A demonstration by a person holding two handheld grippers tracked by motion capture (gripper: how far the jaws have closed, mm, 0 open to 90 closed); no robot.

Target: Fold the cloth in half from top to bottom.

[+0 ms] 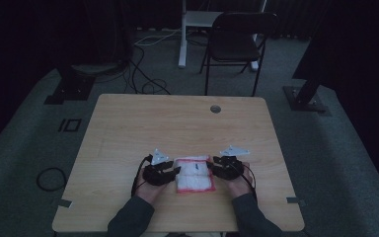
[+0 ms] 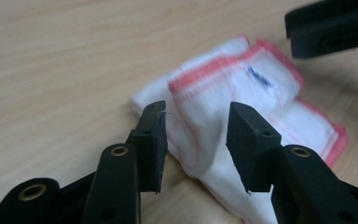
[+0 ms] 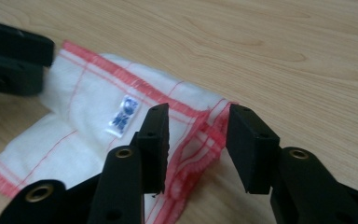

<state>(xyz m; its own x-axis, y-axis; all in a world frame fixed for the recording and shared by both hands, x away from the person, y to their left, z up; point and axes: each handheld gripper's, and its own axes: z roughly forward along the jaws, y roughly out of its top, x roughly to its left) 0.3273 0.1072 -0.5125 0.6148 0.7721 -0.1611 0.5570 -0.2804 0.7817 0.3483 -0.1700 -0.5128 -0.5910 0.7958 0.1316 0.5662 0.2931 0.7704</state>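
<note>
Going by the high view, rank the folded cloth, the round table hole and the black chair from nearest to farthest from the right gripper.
From the right gripper:
1. Folded cloth, just beside it, between both grippers.
2. Round table hole, near the table's far edge.
3. Black chair, on the floor beyond the table.

A folded cloth (image 1: 194, 174) lies on the surface (image 1: 177, 123) between the two tongs, with the left tongs (image 1: 174, 171) at its left edge and the right tongs (image 1: 210, 166) at its right edge. In the left gripper view the left tongs (image 2: 196, 135) straddle a folded edge of the cloth (image 2: 242, 93), the right tongs lying beyond its far side. A chair (image 1: 237, 39) stands on the floor well beyond the tongs, behind the surface's far edge.
</note>
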